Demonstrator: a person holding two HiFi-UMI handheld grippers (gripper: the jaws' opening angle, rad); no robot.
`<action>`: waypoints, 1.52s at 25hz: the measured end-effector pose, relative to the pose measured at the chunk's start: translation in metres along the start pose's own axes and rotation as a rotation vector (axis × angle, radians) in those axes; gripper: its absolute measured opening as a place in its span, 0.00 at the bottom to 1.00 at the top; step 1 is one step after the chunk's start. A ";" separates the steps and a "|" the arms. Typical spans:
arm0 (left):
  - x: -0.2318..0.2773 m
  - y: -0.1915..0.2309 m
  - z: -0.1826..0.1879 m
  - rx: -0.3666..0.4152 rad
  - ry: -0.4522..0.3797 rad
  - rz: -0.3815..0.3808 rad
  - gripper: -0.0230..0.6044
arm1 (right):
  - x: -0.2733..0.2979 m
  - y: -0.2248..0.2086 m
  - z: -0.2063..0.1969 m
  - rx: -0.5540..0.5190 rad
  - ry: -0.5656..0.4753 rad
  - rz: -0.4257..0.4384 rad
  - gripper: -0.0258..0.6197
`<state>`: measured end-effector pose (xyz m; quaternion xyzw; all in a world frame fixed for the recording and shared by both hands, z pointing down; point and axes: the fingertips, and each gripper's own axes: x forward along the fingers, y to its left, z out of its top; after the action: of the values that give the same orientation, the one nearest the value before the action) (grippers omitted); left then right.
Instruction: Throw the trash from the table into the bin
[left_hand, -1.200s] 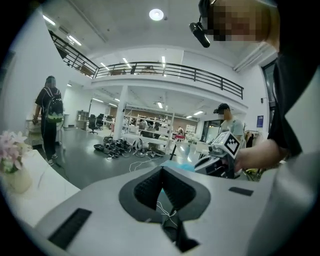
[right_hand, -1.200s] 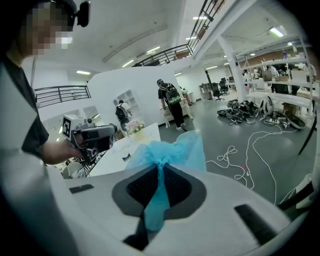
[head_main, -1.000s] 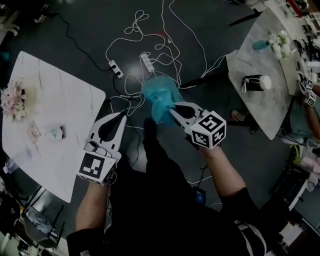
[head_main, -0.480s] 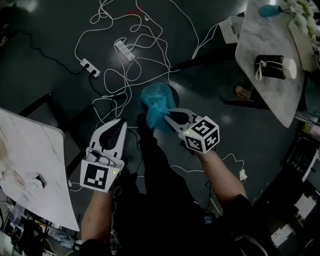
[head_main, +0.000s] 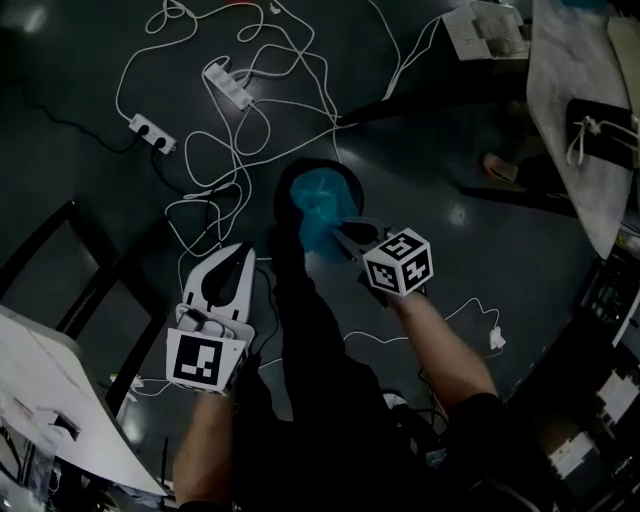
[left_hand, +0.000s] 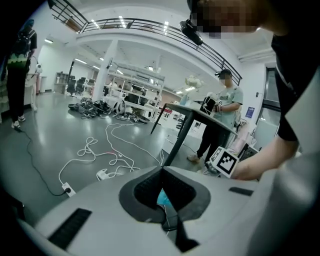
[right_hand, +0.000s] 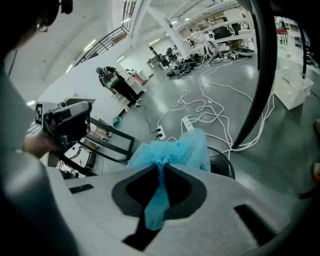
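Observation:
In the head view my right gripper (head_main: 337, 230) is shut on a crumpled blue piece of trash (head_main: 320, 205), which hangs over the round black bin (head_main: 291, 183) on the dark floor. The right gripper view shows the blue trash (right_hand: 175, 150) pinched between the closed tips of my right gripper (right_hand: 161, 166), with the bin's rim (right_hand: 229, 161) just beyond. My left gripper (head_main: 243, 250) hovers left of the bin with its tips together. In the left gripper view the jaws of my left gripper (left_hand: 162, 170) meet, and a bit of blue shows through the gap behind them.
White cables and power strips (head_main: 228, 85) lie tangled on the floor behind the bin. A marble table corner (head_main: 50, 400) is at the lower left, another table (head_main: 580, 120) at the upper right. A black chair frame (head_main: 90, 290) stands left. A person (left_hand: 222, 115) stands beyond a table.
Both grippers have come down toward the floor. The blue trash has moved from beside the bin to right over it, and the left table has slid out to the frame's corner.

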<state>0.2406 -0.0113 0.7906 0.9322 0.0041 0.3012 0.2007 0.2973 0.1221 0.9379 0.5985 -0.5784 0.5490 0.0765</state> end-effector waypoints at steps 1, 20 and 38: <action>0.003 0.003 -0.007 -0.007 0.007 -0.002 0.06 | 0.010 -0.010 -0.007 0.016 0.010 -0.010 0.07; -0.015 -0.006 0.017 0.042 0.060 0.031 0.06 | 0.034 -0.068 -0.043 0.164 0.150 -0.174 0.37; -0.224 -0.077 0.201 -0.087 -0.217 0.111 0.06 | -0.134 0.172 0.154 -0.159 -0.098 0.030 0.24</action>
<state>0.1798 -0.0437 0.4874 0.9485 -0.0824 0.2090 0.2233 0.2879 0.0374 0.6850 0.6079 -0.6321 0.4725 0.0871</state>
